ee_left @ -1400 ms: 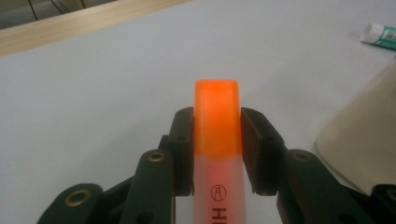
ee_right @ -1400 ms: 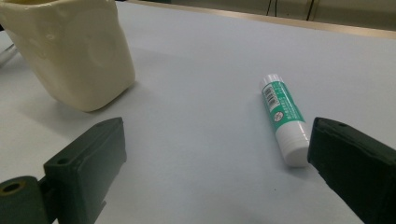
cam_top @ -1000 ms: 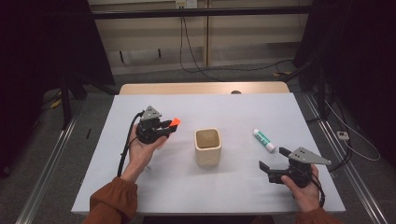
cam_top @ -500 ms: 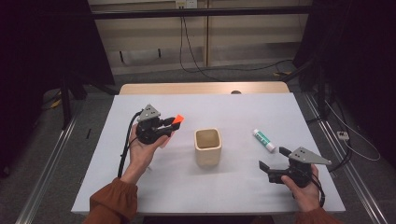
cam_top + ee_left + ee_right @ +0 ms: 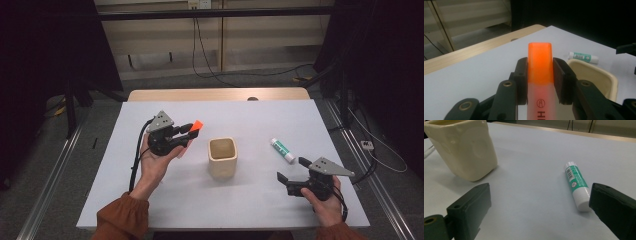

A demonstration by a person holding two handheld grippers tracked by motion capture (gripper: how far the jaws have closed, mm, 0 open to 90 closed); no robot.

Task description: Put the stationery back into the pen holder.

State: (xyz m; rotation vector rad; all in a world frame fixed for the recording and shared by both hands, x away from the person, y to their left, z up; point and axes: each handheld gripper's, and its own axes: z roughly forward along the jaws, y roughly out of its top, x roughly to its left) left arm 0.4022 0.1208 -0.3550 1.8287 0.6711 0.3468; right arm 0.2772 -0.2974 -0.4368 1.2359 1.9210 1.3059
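Orange-capped translucent highlighter pen (image 5: 540,75) sits clamped between the left gripper (image 5: 186,131) jaws, held above the white surface (image 5: 150,200), now carried slightly closer to the cream square-mouthed plastic cup (image 5: 221,157) than a second ago. Likely headed into the cup. Right gripper (image 5: 292,176) rests unmoved, jaws apart, near the green-and-white glue stick (image 5: 576,185) lying on the surface.

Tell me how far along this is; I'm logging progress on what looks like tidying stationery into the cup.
Done: nothing visibly stowed; the cup interior looks empty in the high view. In hand: the left gripper is clamped on an orange highlighter, held raised left of the cup. Left, if that is the goal: dropping it in, then the glue stick lying on the table near the open right gripper.
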